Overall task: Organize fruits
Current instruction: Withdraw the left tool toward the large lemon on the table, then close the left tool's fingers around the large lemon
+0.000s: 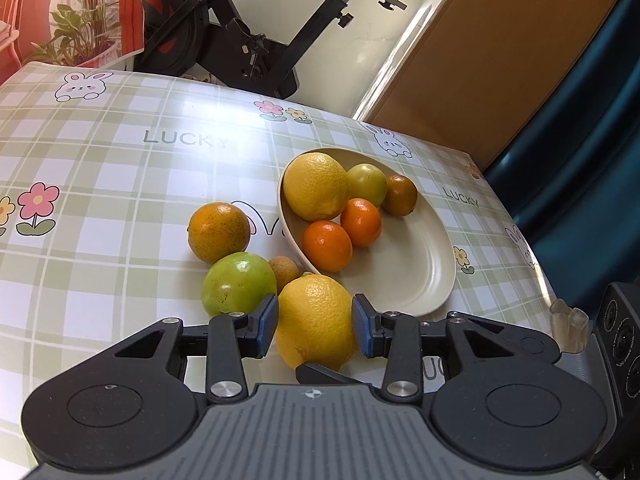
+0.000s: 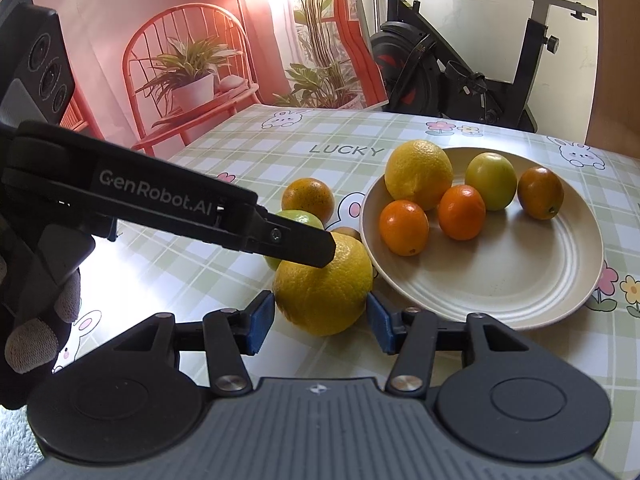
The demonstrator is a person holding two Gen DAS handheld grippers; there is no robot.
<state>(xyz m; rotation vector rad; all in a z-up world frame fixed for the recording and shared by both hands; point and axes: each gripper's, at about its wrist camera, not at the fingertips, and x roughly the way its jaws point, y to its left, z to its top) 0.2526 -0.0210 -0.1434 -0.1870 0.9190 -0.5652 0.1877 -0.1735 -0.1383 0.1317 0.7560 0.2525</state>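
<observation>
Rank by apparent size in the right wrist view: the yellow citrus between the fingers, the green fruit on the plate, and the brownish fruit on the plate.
1. Yellow citrus, though it is nearest the camera.
2. Green fruit.
3. Brownish fruit, only slightly smaller.

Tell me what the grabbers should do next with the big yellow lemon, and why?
Probably squeeze the left gripper shut on the lemon. Its pads sit on either side, and the lemon is on the table beside the plate, where five fruits lie.
</observation>
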